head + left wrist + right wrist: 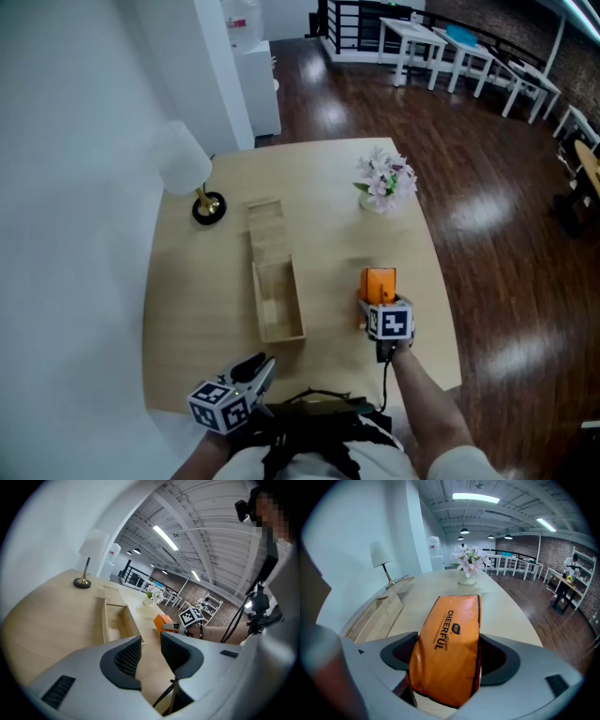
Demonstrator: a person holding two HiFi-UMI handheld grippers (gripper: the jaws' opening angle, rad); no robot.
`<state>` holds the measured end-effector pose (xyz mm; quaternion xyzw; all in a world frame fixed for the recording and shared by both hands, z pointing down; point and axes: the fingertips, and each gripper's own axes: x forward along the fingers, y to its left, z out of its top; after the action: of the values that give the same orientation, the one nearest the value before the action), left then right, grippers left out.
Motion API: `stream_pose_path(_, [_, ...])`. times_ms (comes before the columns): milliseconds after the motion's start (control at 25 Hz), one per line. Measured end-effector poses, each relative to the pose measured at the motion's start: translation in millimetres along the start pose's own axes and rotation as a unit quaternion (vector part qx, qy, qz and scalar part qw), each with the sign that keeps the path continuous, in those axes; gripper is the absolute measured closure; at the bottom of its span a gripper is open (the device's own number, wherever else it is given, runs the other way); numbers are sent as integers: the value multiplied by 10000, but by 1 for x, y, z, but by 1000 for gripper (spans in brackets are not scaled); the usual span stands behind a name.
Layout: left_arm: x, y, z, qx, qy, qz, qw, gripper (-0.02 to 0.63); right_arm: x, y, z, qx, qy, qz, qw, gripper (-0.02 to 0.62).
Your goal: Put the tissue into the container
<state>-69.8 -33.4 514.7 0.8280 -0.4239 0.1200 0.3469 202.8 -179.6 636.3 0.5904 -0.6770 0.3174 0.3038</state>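
An orange tissue pack (380,281) lies right of centre on the round wooden table (328,225). My right gripper (379,300) is shut on its near end. In the right gripper view the pack (450,639) fills the space between both pads (396,651), pointing away from me. The container, a long open wooden box (278,305) with its lid part (265,230) at the far end, lies left of the pack; it also shows in the left gripper view (117,623). My left gripper (258,367) hovers at the table's near edge, open with nothing between its jaws (150,651).
A white table lamp (187,169) with a brass base stands at the table's far left. A vase of pale flowers (384,183) stands at the far right. A white wall runs along the left. Black cables (319,412) hang by my body.
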Motion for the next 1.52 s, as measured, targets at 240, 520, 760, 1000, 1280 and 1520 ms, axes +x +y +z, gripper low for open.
stream_pose_path(240, [-4, 3, 0, -24, -37, -64, 10000, 482, -25, 21, 33, -34, -377, 185, 9991, 183])
stream_pose_path(520, [-12, 11, 4, -42, -148, -93, 9998, 482, -50, 62, 63, -265, -678, 451, 9963, 183])
stream_pose_path(760, [-23, 25, 6, -61, -250, -41, 9997, 482, -58, 101, 79, -457, -814, 636, 9936, 184])
stream_pose_path(1000, [-37, 33, 10, -66, -382, -113, 9992, 482, -64, 137, 88, -586, -870, 777, 9914, 186])
stream_pose_path(1280, [-47, 47, 11, -91, -415, -124, 9990, 482, -61, 173, 88, -746, -816, 874, 9900, 187])
stream_pose_path(1520, [-58, 61, 12, -107, -454, -68, 9989, 482, -55, 205, 85, -873, -762, 980, 9884, 189])
